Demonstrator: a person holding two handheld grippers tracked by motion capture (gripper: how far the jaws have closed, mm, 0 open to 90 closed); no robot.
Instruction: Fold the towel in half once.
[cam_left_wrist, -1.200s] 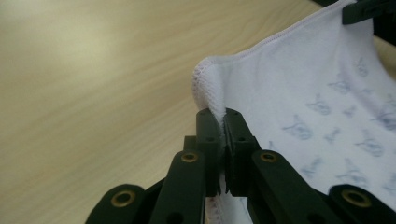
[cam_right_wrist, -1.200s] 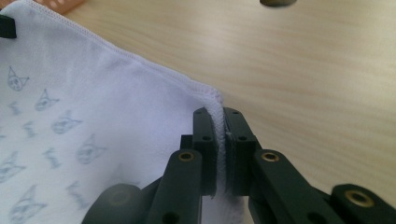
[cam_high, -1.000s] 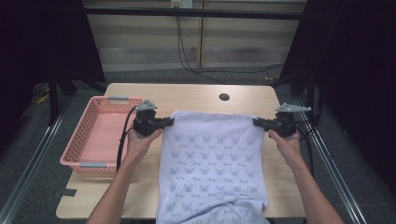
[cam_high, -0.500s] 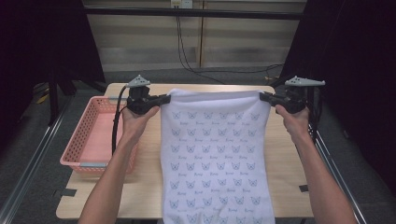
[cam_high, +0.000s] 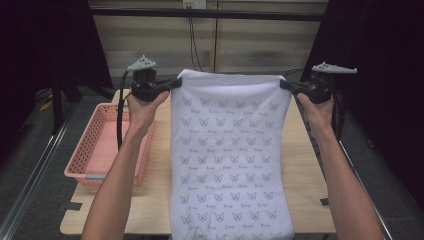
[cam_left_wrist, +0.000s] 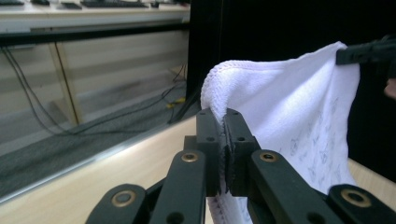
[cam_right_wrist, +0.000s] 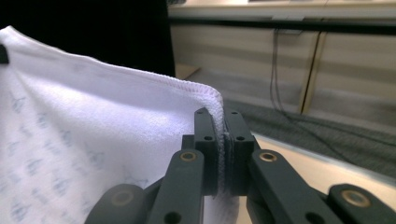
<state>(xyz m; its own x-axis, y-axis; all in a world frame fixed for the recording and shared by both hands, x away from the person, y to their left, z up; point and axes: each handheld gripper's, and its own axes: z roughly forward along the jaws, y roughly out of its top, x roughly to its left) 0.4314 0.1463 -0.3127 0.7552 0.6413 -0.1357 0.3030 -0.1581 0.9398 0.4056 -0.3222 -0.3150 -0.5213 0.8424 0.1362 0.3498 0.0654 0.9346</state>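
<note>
Holding the white towel by its two top corners, I keep it spread above the table; the left hand-held gripper pinches the left corner, jaws pressed together on the hem; the right hand-held gripper pinches the right corner likewise; the towel hangs flat, its printed face toward me, its lower part draping over the table's near edge; a pink basket sits at the table's left.
</note>
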